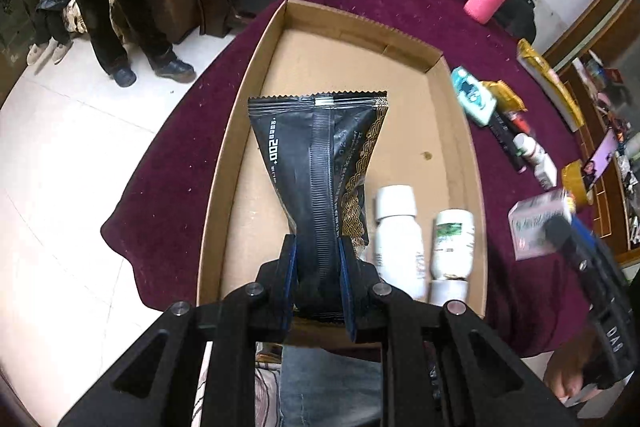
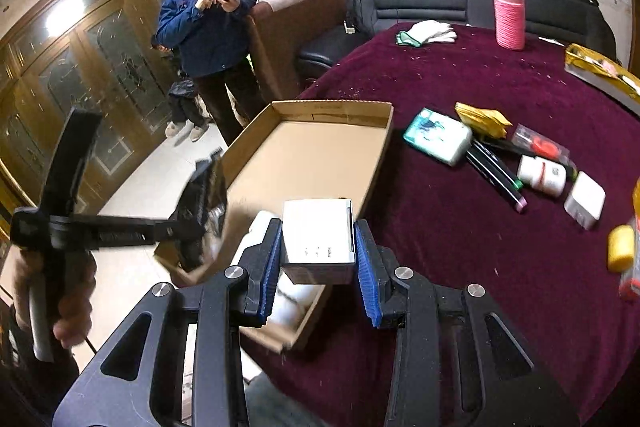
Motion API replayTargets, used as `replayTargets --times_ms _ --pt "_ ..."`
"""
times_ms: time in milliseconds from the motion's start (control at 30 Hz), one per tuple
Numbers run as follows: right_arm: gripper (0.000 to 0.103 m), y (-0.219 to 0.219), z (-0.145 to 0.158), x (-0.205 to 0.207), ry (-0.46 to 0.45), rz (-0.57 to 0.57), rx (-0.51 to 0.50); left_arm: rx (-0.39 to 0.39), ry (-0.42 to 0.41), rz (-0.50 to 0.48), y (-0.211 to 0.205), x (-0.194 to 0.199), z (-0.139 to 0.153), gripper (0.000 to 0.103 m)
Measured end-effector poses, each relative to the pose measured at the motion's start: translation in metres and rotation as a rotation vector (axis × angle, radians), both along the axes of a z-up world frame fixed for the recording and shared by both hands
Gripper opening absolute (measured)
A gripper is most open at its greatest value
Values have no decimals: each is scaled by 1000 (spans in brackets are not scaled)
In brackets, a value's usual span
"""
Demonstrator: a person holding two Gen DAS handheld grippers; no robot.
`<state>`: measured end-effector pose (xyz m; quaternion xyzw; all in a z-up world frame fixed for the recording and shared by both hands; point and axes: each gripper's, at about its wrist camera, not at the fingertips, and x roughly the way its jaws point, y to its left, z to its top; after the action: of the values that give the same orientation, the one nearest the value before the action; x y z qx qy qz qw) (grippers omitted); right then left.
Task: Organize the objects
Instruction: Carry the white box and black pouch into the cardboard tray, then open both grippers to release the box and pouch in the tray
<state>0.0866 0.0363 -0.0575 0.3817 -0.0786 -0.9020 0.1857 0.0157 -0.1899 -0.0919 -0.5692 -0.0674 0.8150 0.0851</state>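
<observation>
Left claw is clamped on a black snack pouch hanging over the cardboard tray at the surface's near edge. Right claw grips a white box. Both heading in together, so they might clip each other or knock the two white bottles.

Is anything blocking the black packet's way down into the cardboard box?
Nothing visible does. The left gripper holds the black packet over the box, whose floor below and beyond it is bare. The two white bottles lie to the packet's right, clear of it.
</observation>
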Motion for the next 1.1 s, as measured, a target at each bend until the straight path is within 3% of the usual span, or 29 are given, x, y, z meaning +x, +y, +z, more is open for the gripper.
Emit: replayTargets --times_ms 467,733,933,1000,1100 --pt "35 -37 -27 -64 -46 36 77 -49 -15 -60 13 -4 -8 19" --pt "35 -47 -48 -69 -86 35 140 -74 -11 -68 16 -3 -9 20" --pt "36 -44 -56 -68 -113 37 121 -63 -11 -49 14 -1 -9 22" --pt "37 -41 -56 -67 -116 54 85 -47 -2 -31 11 0 -7 24" --pt "43 -37 -50 -64 -105 65 40 -46 48 13 6 4 0 38"
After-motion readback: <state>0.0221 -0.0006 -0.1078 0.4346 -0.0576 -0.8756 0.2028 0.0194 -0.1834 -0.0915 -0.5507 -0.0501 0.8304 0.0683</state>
